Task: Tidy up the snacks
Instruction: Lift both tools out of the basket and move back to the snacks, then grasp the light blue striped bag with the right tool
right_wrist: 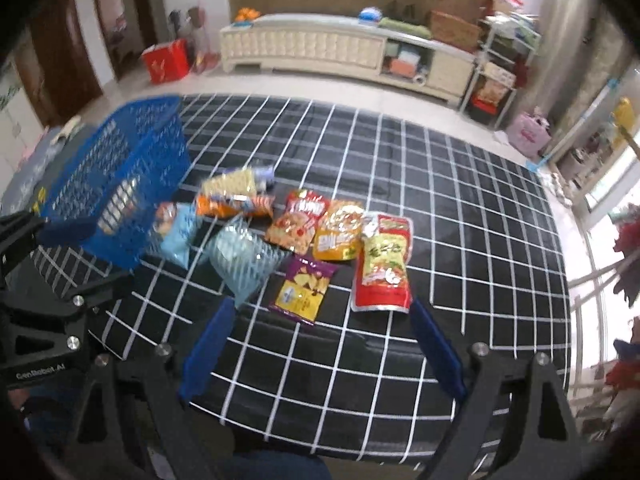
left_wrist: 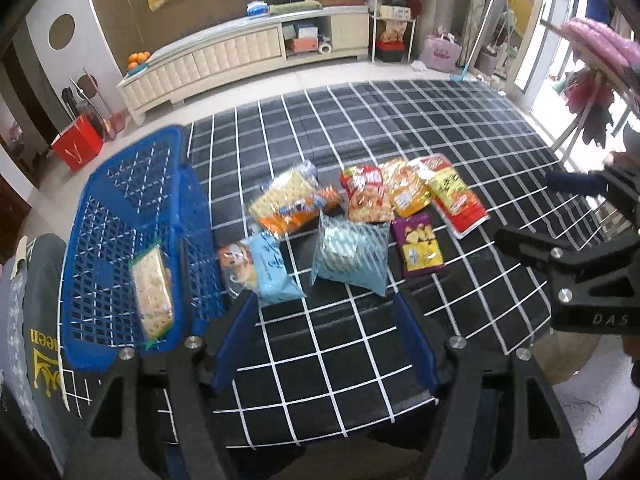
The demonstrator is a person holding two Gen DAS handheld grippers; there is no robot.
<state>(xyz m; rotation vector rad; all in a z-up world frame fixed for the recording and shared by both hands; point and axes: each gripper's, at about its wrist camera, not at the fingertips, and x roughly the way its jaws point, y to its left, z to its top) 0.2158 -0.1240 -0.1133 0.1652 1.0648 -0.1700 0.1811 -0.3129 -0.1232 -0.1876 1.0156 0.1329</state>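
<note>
Both the left gripper (left_wrist: 324, 344) and right gripper (right_wrist: 320, 344) gape empty; the slick teal bag (left_wrist: 350, 254) may slip before reaching the basket (left_wrist: 132, 240).

The worktop (left_wrist: 360, 120) is black with a white grid. At left the basket (left_wrist: 120, 216) is blue lattice. Mid-frame lie a teal striped bag (left_wrist: 352, 256), a purple-and-yellow pack (left_wrist: 418, 246), a red-and-yellow pouch (left_wrist: 456, 196) and an orange bag (left_wrist: 406, 192).
</note>
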